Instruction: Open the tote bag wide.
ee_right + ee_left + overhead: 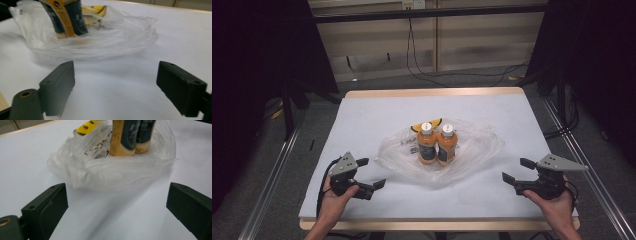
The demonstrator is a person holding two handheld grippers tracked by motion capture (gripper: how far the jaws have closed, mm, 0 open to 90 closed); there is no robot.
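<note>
Two orange bottles with white caps, one beside the other, stand upright in a crumpled clear plastic bag at the middle of the table. A yellow piece pokes out behind them. My left gripper is at the front left, open and empty, with its jaws pointed toward the bag and a bottle. At the front right, my right gripper is also open and empty, and it faces the bag and a bottle. Neither gripper touches the bag.
A white sheet covers the table, which has a wooden rim. Bare sheet lies between each gripper and the bag. Metal rails run along both sides, and cables lie on the floor beyond the far edge.
</note>
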